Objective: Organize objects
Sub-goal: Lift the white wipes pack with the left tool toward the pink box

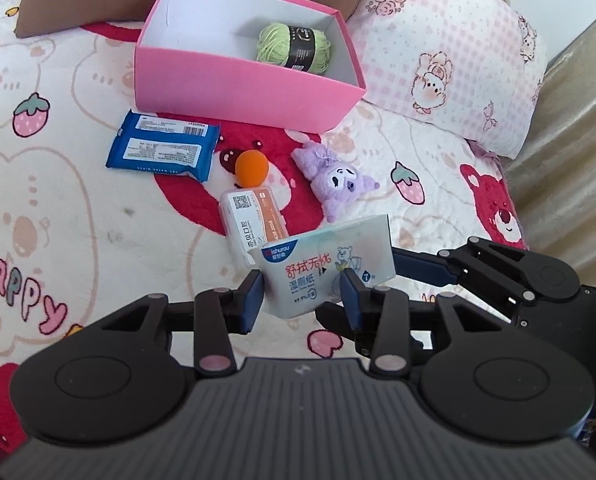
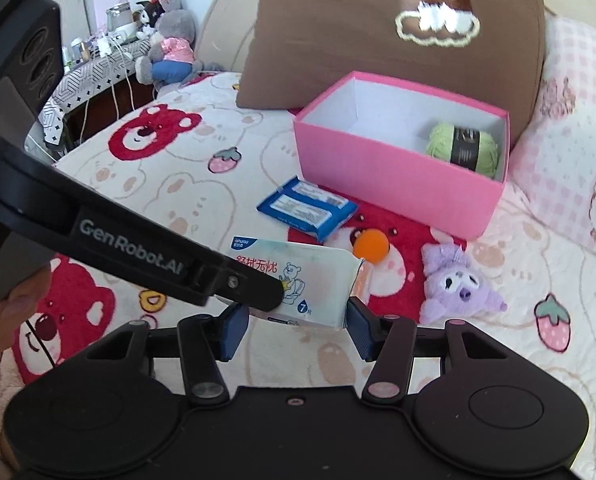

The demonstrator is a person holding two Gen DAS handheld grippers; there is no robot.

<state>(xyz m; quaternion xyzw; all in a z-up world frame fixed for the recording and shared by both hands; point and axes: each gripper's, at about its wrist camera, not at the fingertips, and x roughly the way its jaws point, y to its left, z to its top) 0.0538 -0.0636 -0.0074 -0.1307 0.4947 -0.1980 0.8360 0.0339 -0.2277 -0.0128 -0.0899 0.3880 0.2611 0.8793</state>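
Wipes pack (image 1: 326, 268) over the bed's (image 1: 97, 208) near edge, box (image 1: 249, 92) beyond.
Left gripper (image 1: 304, 294) clamps the light, soft, slippery pack; right gripper (image 2: 293, 330) spread around its end. Hold the flat faces.

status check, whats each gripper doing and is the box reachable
Left gripper shut on wet wipes pack, lifted. Right gripper open, alongside the pack. Pink box open, green yarn inside; nothing blocking.

Bedroom: bed (image 2: 201, 184), pillows (image 2: 398, 28), plush toys (image 2: 169, 46)
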